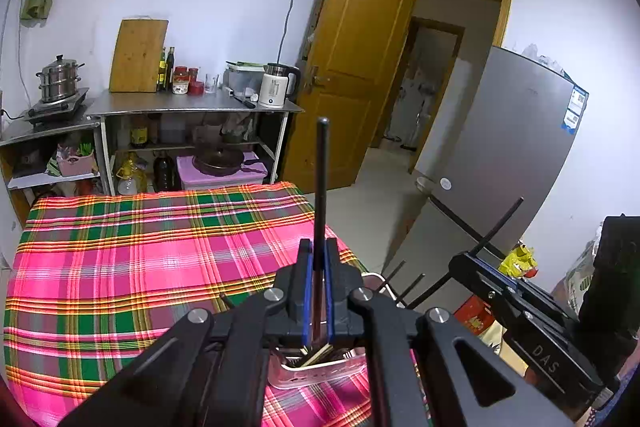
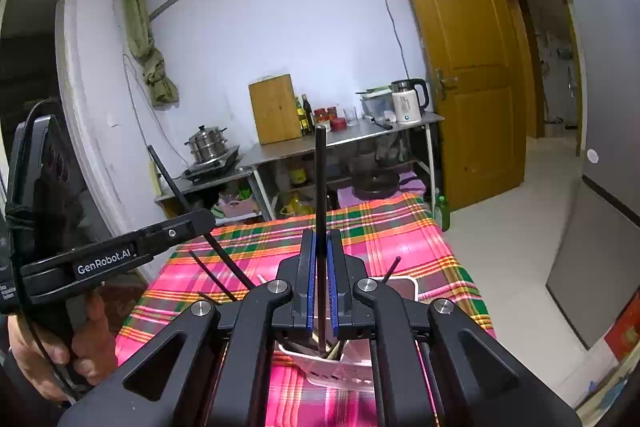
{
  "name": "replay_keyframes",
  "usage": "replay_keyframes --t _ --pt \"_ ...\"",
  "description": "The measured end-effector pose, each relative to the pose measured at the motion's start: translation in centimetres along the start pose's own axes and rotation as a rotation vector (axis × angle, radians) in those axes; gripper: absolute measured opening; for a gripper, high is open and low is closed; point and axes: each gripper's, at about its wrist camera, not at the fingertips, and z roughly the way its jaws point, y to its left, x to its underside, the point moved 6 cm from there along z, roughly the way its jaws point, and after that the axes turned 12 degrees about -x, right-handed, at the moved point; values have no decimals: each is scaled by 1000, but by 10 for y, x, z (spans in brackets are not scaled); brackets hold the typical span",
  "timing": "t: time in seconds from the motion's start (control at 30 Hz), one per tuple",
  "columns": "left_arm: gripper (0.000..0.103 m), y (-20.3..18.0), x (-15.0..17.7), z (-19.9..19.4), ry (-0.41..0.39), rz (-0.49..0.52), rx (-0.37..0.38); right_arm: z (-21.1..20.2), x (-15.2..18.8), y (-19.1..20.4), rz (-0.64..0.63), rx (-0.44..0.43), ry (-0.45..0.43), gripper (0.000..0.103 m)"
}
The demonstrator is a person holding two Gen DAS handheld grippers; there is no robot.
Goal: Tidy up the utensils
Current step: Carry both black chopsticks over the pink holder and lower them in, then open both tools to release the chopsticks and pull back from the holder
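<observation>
In the left wrist view my left gripper [image 1: 319, 247] is shut on a black chopstick [image 1: 322, 183] that stands almost upright between its blue pads. Below it sits a white utensil holder [image 1: 320, 375] with several chopsticks in it. My right gripper [image 1: 460, 263] shows at the right, shut on a second black chopstick [image 1: 500, 223]. In the right wrist view the right gripper [image 2: 321, 239] clamps its upright black chopstick [image 2: 320, 183] above the white holder [image 2: 340, 375]. The left gripper [image 2: 202, 219], in a person's hand [image 2: 60, 339], grips a slanted chopstick [image 2: 180, 195].
The holder stands on a table with a pink and green plaid cloth [image 1: 120, 259]. Behind it a steel shelf [image 1: 192, 105] carries a kettle [image 1: 276, 85], a cutting board, jars and a steamer pot. A grey fridge [image 1: 512, 155] and an open wooden door [image 1: 360, 67] stand to the right.
</observation>
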Motion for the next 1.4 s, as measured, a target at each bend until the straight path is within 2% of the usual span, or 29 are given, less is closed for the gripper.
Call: replay_keyframes --t 0.6,0.87,0.93,0.97,1.0,1.07,1.4 --pt "6 1 50 51 111 47 -16 33 56 -15 21 30 96 5" --pt "8 -2 63 56 143 50 -1 41 70 -21 37 28 139 5" --pt "15 0 62 51 139 44 -2 40 71 -21 41 19 152 6" --pt "24 1 61 48 130 37 -2 39 71 -20 42 16 155 6" --pt "27 3 60 44 120 29 0 38 70 -20 41 16 154 6" --pt "29 5 57 36 104 16 5 31 68 -19 32 21 139 12" --pt "35 12 57 -3 37 -8 2 3 64 0 -1 20 97 14"
